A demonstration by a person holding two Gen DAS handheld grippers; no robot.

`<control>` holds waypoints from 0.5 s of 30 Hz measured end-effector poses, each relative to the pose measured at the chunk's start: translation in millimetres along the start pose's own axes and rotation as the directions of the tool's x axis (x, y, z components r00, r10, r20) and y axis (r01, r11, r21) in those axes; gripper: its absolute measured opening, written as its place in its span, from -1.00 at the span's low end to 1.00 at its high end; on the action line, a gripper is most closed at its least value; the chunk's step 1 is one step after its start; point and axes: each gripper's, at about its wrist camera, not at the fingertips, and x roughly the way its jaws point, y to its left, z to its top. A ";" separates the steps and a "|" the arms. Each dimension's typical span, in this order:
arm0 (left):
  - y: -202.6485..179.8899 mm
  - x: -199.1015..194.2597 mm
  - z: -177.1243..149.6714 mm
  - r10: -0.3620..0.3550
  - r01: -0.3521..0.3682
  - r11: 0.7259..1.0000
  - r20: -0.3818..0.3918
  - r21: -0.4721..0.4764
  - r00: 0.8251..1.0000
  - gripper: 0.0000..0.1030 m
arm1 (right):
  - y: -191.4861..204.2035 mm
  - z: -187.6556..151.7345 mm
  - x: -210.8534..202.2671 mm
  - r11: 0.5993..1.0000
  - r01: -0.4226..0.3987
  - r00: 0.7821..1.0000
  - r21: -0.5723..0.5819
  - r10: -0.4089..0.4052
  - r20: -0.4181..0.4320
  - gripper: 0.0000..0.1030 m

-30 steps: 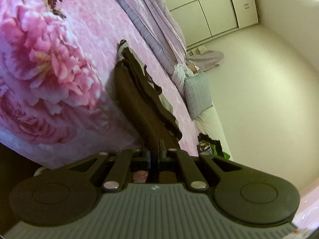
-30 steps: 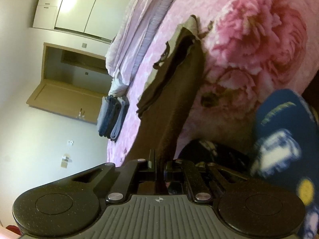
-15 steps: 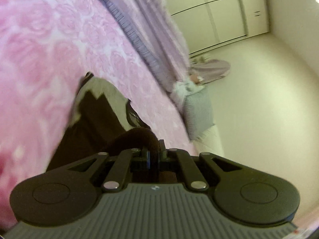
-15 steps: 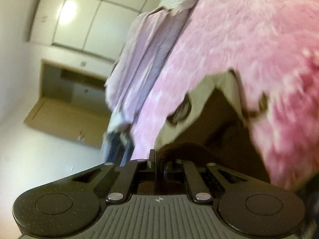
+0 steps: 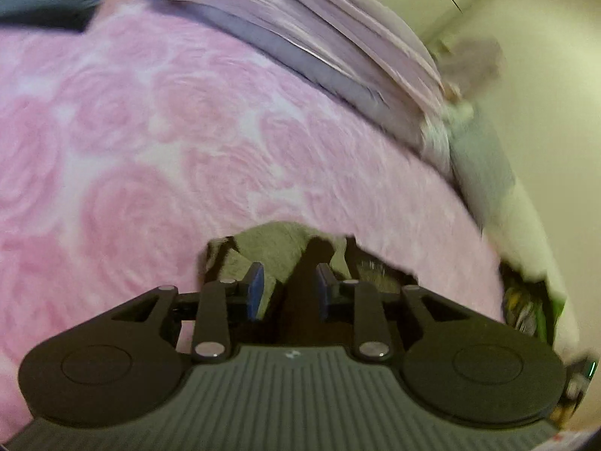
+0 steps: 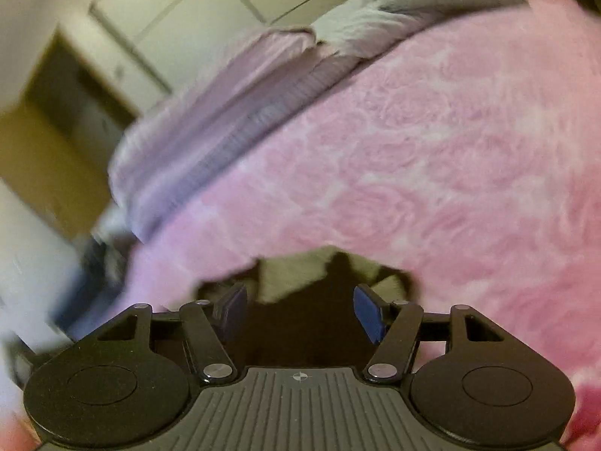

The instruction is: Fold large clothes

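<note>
- left tongs [image 5: 287, 287]: jaws apart, moderate gap, blue pads [image 5: 256, 290] visible. Dark brown garment [image 5: 300, 293] runs between them; can't tell if cloth touches either pad, not clamped.
- right tongs [image 6: 300, 310]: jaws spread wider than the left ones, blue pads [image 6: 368, 312] both clear. Nothing gripped; brown cloth lies in the gap below.
- garment in right view [image 6: 308, 323]: dark brown outer, pale beige-grey inner side showing at far edge. Lies on the pink rose-pattern blanket [image 6: 432, 150] on the bed, right at the tongs, low centre of both views.
- blanket in left view [image 5: 150, 131] covers most of the frame.
- lilac folded quilt [image 5: 338, 45] along the far side of the bed, also in right view [image 6: 225, 112].
- grey pillow [image 5: 480, 161] past the quilt end, blurred.
- pale cupboard doors [image 6: 210, 11] behind the bed in right view.
- both views motion-blurred, small detail unreadable.
</note>
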 end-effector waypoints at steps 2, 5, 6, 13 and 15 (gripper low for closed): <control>-10.3 11.1 0.1 -0.022 0.023 0.998 -0.020 0.066 1.000 -0.44 | 7.8 -1.7 12.5 0.996 0.035 0.999 -0.078 -0.036 -0.012 0.18; -25.7 29.7 -0.7 -0.028 0.034 0.988 -0.040 0.152 0.999 -0.31 | 15.9 -9.6 32.3 0.982 0.079 0.996 -0.169 -0.084 -0.022 0.18; -30.1 37.6 -0.8 -0.015 0.023 0.983 -0.045 0.180 0.999 -0.28 | 16.7 -11.8 38.6 0.979 0.089 0.995 -0.185 -0.096 -0.027 0.17; -40.5 67.6 -9.2 0.058 -0.042 0.945 -0.039 0.325 0.998 -0.93 | 17.1 -10.4 56.4 0.971 0.146 0.988 -0.191 -0.152 -0.017 -0.96; -42.9 52.7 -12.8 0.027 -0.039 0.932 0.037 0.361 0.999 -0.93 | 24.9 -8.3 41.5 0.962 0.142 0.990 -0.234 -0.133 0.057 -0.96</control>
